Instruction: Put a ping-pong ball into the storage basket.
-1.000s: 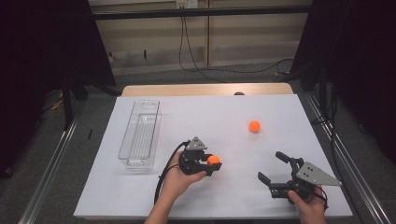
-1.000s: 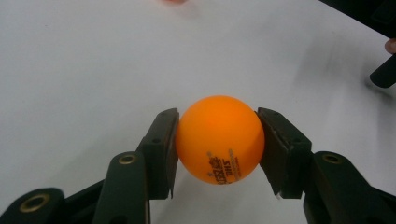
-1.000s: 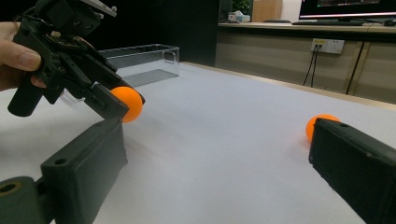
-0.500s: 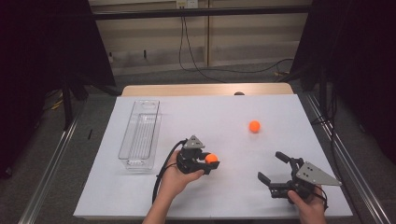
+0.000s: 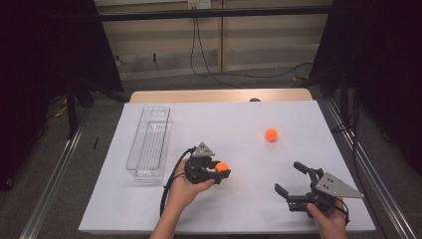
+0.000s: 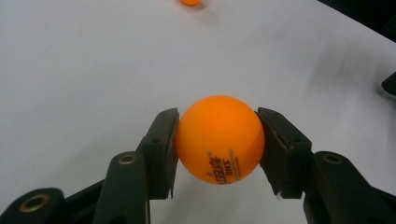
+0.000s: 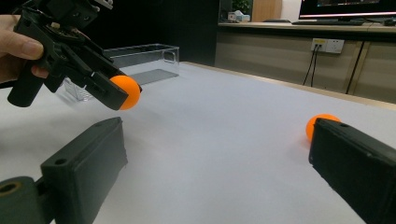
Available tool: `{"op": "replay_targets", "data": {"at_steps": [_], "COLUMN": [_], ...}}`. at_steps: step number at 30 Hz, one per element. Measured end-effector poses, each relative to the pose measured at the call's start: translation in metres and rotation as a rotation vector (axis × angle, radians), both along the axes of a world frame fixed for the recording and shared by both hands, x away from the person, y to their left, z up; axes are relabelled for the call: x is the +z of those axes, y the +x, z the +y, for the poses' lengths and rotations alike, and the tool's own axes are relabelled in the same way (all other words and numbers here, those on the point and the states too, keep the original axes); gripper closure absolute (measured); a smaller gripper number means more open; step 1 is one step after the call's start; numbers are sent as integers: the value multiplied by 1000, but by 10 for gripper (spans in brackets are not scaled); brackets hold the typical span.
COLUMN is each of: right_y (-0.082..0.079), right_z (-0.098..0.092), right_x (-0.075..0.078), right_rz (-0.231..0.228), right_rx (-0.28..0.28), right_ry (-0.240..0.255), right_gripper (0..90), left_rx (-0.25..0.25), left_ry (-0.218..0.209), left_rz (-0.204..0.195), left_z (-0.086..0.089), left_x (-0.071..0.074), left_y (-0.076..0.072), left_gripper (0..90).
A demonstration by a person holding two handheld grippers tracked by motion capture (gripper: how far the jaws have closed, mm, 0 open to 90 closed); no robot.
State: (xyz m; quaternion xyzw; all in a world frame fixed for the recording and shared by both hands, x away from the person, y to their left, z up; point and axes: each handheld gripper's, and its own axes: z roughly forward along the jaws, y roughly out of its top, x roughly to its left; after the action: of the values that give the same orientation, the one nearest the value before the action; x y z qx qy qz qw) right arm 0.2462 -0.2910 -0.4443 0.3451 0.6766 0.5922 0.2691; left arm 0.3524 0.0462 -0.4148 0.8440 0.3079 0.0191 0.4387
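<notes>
Right gripper (image 5: 293,186): nearest the person, low at the right of the desk (image 5: 239,124), held in the right hand (image 5: 331,221). Its fingers stand wide apart with nothing between them; the right gripper view looks out between them across bare white surface.

Left gripper (image 5: 219,172): a little farther in, left of centre, carried in the left hand (image 5: 186,186) with its cable looping back toward the forearm. Its fingers are clamped on an orange ball (image 6: 219,139), one pad (image 6: 164,149) against each side.

Held ball: clear of the desk, judging by the right gripper view, where it hangs above the surface at the tip of the left gripper. Printed lettering faces the left gripper's camera.

Second ball (image 5: 271,134): lies loose on the desk, farther back and to the right, well apart from both grippers.

Clear bin (image 5: 149,144): long, transparent, empty as far as I can tell, standing lengthwise along the left side of the desk, just beyond and left of the left hand.

Step in hand: the pick looks done; I judge this to be the carry, ball gripped and lifted.

Next move: probably swing the left gripper over the bin's open top, lower it inside the walls, then part the fingers gently so the light ball does not bounce out. The second ball lies closer to the right gripper, which is already spread to take it.
</notes>
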Motion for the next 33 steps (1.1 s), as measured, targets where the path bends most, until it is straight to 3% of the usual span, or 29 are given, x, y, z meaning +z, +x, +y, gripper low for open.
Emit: {"op": "replay_targets", "data": {"at_steps": [12, 33], "right_y": [0, 0], "right_z": [0, -1], "right_x": [0, 1], "right_rz": [-1, -3], "right_rx": [-1, -4], "right_ry": [5, 6], "right_gripper": [35, 35], "left_rx": [10, 51], "left_ry": [14, 0], "left_rz": [2, 7], "left_z": [3, 13], "left_x": [2, 6], "left_y": [1, 4], "left_gripper": [507, 508]}}
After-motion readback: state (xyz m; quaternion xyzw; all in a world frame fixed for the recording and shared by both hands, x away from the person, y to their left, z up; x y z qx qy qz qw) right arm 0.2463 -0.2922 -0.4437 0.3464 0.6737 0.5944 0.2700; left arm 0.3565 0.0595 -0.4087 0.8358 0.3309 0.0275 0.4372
